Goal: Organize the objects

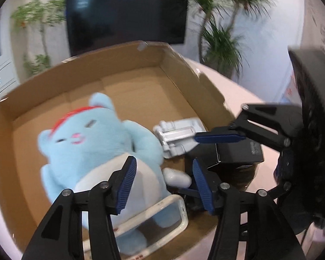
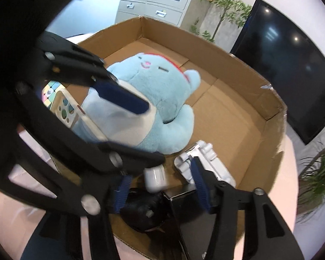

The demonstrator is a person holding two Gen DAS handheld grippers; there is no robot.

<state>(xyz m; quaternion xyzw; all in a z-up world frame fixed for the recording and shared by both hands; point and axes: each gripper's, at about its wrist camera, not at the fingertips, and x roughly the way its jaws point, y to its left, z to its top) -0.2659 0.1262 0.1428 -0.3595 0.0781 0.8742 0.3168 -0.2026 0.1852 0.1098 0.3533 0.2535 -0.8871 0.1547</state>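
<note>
Both grippers hang over the open cardboard box point(image 1: 82, 80), pointing down into it.

Left gripper point(image 1: 164, 184) — blue pads spread, nothing pinched between them. Below the gap lie the belly of the blue plush toy point(image 1: 101, 138) and the small white earbud case point(image 1: 177, 178); the pads touch neither.

Right gripper point(image 2: 160, 186) — jaws likewise spread, empty. The earbud case and a dark rounded object point(image 2: 145, 214) sit under the gap, clear of the pads. No earlier picture to compare, so only the present spread is noted.

Contents of the box: the plush toy lies on its back on the box floor, head toward the far wall, with a red patch on the head. A clear phone case point(image 1: 160, 223) leans against its lower body. Beside its arm is a white moulded plastic part point(image 1: 177, 136), and next to that a black box point(image 1: 238, 153). A pastel puzzle cube point(image 2: 51, 94) shows at the near-left corner in the right wrist view, partly hidden.

The box rests on a pale table point(image 1: 238, 86). Behind: a dark screen point(image 1: 127, 15) and potted plants point(image 1: 223, 41).
</note>
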